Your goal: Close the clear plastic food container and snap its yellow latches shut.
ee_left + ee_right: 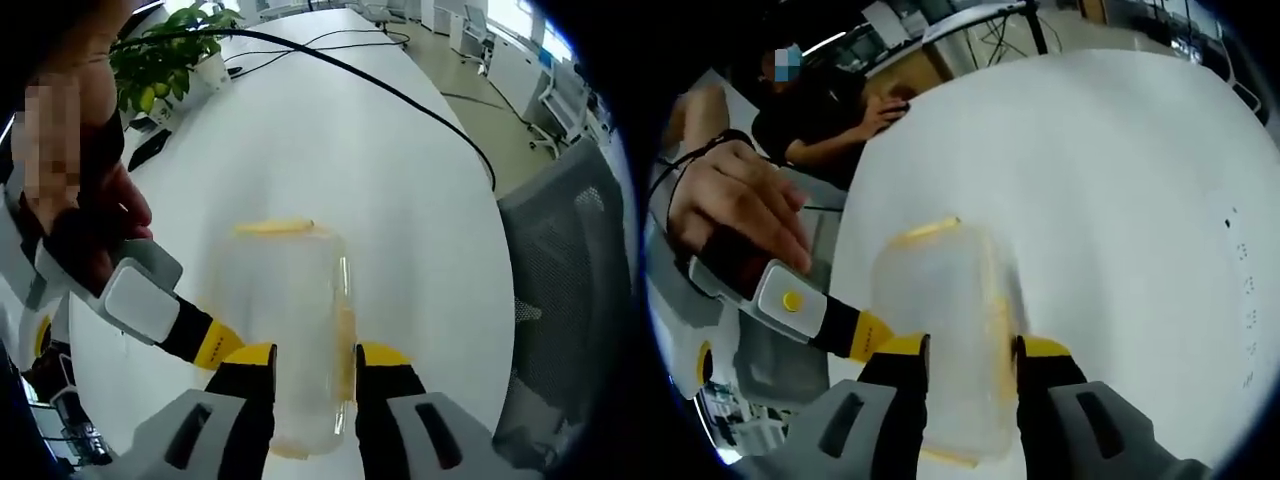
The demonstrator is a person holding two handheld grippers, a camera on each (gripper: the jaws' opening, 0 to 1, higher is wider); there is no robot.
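The clear plastic container (290, 300) lies on the white table (400, 180), with a yellow latch (275, 228) at its far end and another latch (346, 325) along its right side. My left gripper (317, 358) is open, its yellow-tipped jaws over the container's near part, which is wider than their gap. From the left, a second hand-held gripper (205, 340) touches the container's side. In the right gripper view the container (950, 300) sits likewise under my open right gripper (970, 350), and another gripper (855, 335) reaches its left side. Whether the jaws press the lid is unclear.
A potted green plant (165, 60) stands at the table's far left, and a black cable (400, 100) runs across the far end. A grey mesh office chair (570, 290) is at the right edge. A seated person (825, 110) is at the far side.
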